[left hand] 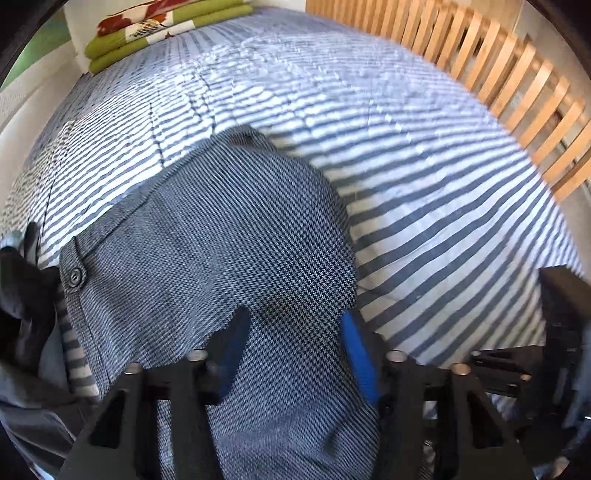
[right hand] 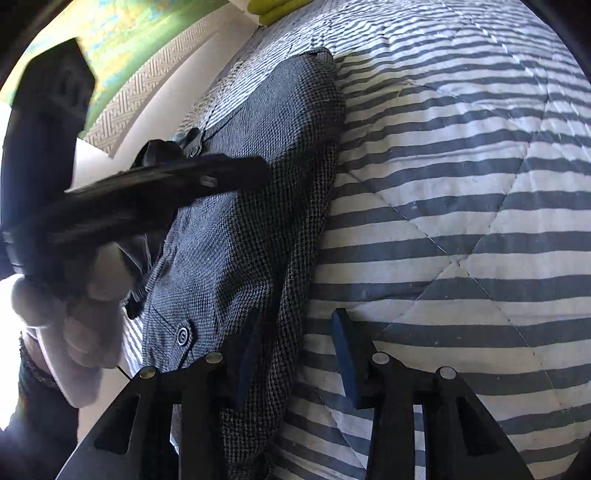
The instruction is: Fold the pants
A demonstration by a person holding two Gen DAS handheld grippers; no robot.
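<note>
grey houndstooth woven pants [left hand: 207, 236] lay frame-centre on striped quilted bed [left hand: 424, 206] | soft, limp; grip folded edge | left gripper [left hand: 295, 332] fingers wide | right gripper [right hand: 295, 343] fingers wide, empty

I'm working in a bedroom at home. Under my cameras lies a bed with a quilted blue-and-white striped cover [left hand: 424, 192]. A slatted wooden bed frame [left hand: 491, 70] runs along its far side. Folded green bedding with a leaf print [left hand: 147, 29] is stacked at the bed's far corner, and a wall with green and yellow colouring [right hand: 122, 40] rises behind.
</note>
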